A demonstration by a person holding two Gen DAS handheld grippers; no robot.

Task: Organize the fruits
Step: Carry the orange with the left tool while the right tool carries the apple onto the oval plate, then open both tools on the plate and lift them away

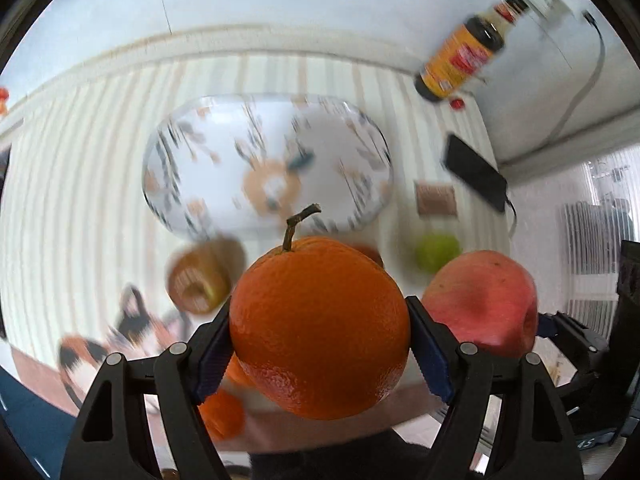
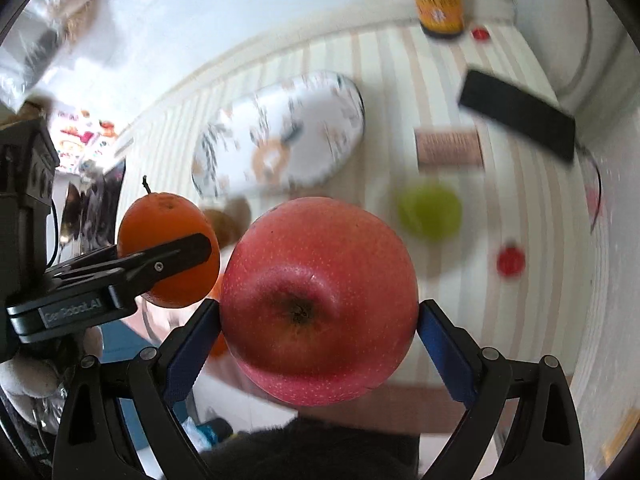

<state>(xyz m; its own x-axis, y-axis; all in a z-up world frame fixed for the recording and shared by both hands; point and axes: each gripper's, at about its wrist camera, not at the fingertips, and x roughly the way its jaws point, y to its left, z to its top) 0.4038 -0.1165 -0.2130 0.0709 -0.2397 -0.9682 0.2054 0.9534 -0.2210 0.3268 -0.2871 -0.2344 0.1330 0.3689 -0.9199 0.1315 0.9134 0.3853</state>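
Claws (image 1: 320, 344) (image 2: 319, 328) clear above tablecloth (image 1: 80, 184)

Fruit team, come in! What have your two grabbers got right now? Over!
Left gripper shut on orange. Right gripper shut on red apple. Both lifted above patterned bowl. Green apple on table; nothing blocks bowl.

Right tool (image 2: 319, 316) clamps red apple (image 2: 319, 300), frame centre. Left tool (image 2: 200, 246) grips orange (image 2: 166, 220), centre left. Green apple (image 2: 430, 211) on striped counter (image 2: 520, 200), centre right.
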